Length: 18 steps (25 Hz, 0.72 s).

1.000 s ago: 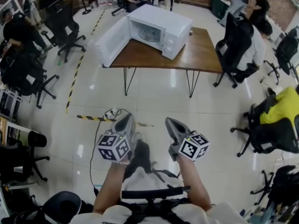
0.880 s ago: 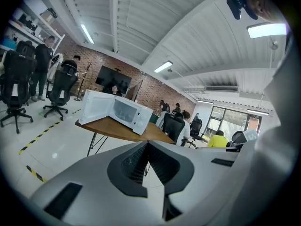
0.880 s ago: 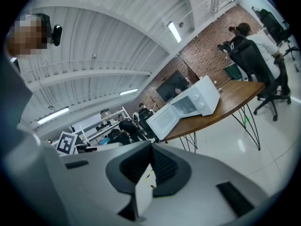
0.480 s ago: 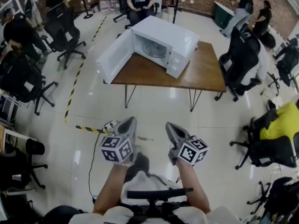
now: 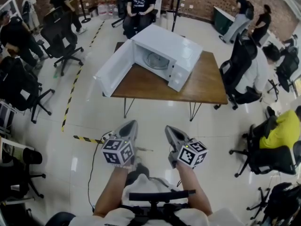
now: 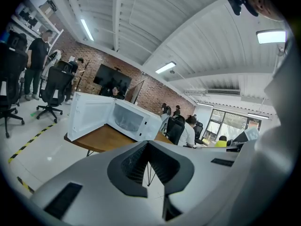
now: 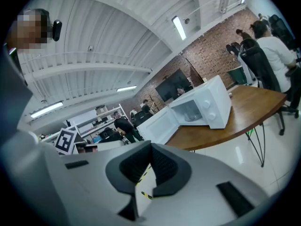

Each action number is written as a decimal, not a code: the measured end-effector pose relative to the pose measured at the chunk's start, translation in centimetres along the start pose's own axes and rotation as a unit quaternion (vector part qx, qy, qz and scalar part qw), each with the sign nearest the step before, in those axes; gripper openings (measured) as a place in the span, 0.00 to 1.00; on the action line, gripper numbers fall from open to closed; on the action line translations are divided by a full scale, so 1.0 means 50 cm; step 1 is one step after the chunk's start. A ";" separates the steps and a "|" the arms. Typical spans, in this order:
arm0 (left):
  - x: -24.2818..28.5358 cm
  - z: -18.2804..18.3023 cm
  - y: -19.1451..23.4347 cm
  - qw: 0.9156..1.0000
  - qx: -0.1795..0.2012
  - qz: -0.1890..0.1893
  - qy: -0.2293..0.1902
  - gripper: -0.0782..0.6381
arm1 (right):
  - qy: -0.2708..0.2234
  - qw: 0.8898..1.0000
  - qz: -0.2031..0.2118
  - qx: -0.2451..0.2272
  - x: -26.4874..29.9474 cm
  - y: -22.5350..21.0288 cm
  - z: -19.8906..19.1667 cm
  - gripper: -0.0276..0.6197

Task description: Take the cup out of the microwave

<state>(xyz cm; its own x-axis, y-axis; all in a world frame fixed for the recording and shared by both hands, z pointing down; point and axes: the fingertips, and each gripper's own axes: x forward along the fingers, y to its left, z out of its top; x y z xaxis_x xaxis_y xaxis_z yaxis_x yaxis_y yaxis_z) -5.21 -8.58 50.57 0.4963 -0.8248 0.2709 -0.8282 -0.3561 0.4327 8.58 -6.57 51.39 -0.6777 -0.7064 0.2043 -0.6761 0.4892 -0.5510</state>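
A white microwave (image 5: 178,45) stands on a wooden table (image 5: 207,84) with its door (image 5: 114,68) swung wide open to the left. Inside it I make out a clear glass shape (image 5: 156,60), seemingly the cup, too small to tell apart from the turntable. My left gripper (image 5: 131,124) and right gripper (image 5: 168,129) are held side by side over the floor, well short of the table, both pointing at it. Each is shut with nothing in it. In the left gripper view the microwave (image 6: 136,119) lies ahead, and in the right gripper view the microwave (image 7: 207,105) lies ahead to the right.
Black office chairs (image 5: 56,34) and several people, seated and standing, ring the table. More chairs (image 5: 242,67) stand close to its right side. Yellow-black tape (image 5: 70,95) and a cable (image 5: 94,159) lie on the shiny floor to my left.
The table and microwave have come nearer in the head view as both grippers moved forward together. Both stayed shut and empty.
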 end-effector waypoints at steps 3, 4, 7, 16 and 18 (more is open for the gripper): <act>0.028 0.021 0.017 1.000 0.001 -0.005 0.000 0.11 | 0.002 1.000 -0.004 -0.002 0.030 -0.010 0.012 0.05; 0.036 0.028 0.023 1.000 0.002 -0.008 0.000 0.11 | 0.002 1.000 -0.004 -0.002 0.041 -0.013 0.017 0.05; 0.058 0.046 0.043 1.000 0.004 -0.012 0.000 0.11 | 0.000 1.000 -0.005 -0.003 0.076 -0.020 0.034 0.05; 0.116 0.094 0.097 1.000 0.005 -0.031 0.000 0.11 | -0.019 1.000 -0.017 -0.010 0.155 -0.034 0.088 0.05; 0.126 0.100 0.101 0.999 0.007 -0.035 0.001 0.11 | -0.023 0.999 -0.024 -0.004 0.158 -0.044 0.089 0.05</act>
<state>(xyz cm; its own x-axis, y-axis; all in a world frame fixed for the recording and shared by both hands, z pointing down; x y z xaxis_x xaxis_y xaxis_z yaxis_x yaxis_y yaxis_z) -7.55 -17.78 50.18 0.5541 -0.7966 0.2416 -0.7949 -0.4200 0.4379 6.01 -15.50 50.60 -0.6307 -0.7519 0.1920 -0.7097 0.4587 -0.5347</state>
